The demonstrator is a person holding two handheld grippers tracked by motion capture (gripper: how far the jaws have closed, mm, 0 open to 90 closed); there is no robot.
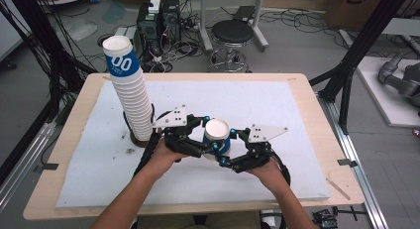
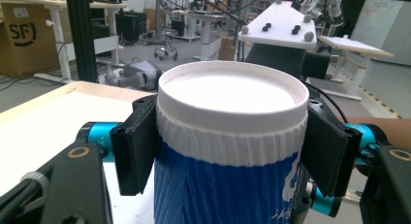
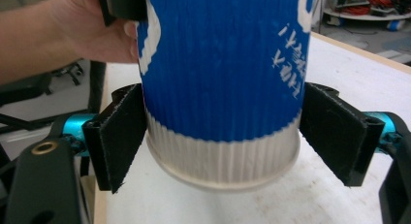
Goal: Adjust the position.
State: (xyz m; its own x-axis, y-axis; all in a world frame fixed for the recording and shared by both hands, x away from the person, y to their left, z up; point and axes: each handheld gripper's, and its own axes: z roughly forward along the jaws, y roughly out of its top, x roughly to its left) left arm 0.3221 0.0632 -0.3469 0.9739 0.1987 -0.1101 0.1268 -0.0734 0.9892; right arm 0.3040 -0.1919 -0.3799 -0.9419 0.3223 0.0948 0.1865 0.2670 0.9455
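White-padded table (image 1: 277,97), centre frame: blue paper cup (image 1: 217,136) upright, pinched near rim by left gripper (image 1: 206,136); right gripper (image 1: 229,148) spread wide around base, pads apart from wall.

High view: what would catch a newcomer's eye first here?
A tall leaning stack of blue-and-white paper cups stands at the left of the white mat. Near the middle, two hand-held grippers meet around a single blue cup: the left gripper clamps it near the rim, while the right gripper brackets its base, its fingers slightly apart from it.
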